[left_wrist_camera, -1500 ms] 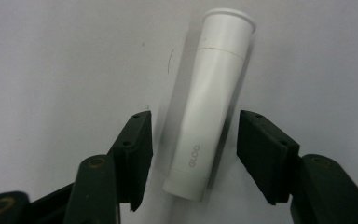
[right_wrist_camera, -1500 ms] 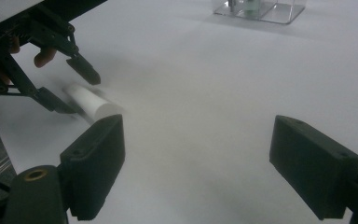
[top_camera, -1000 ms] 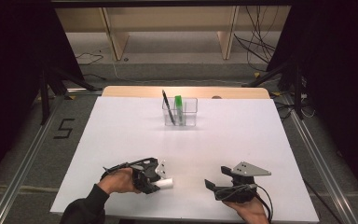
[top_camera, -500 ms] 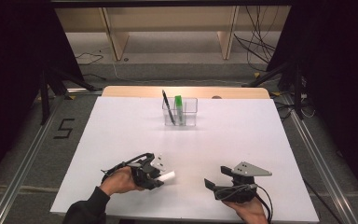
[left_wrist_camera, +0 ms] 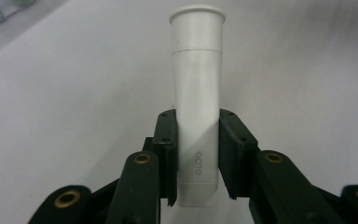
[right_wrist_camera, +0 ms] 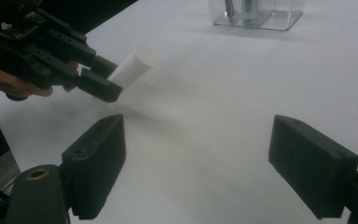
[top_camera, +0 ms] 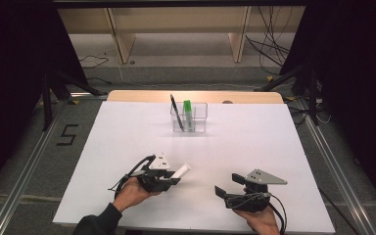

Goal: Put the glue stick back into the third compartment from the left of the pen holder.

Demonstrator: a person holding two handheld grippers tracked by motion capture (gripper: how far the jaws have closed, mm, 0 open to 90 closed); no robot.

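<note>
From the high view, left tongs point(top_camera: 169, 180) hold a white glue stick point(top_camera: 180, 172) just above the desk point(top_camera: 254, 147). Left gripper view: pads clamped on its lower barrel point(left_wrist_camera: 196, 107). Right gripper view: right tongs point(right_wrist_camera: 200, 163) spread wide, nothing between.

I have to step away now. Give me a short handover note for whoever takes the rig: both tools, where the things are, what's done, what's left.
Left tool: shut on the white glue stick, held off the table near its front edge, cap end pointing forward and up.
Right tool: open, nothing between its jaws, resting at the front right of the table.
Clear holder: at the far middle of the table, with a black pen and a green-capped marker standing in it.
Done: glue stick picked up.
Left: probably carry it to the holder and drop it in.
</note>
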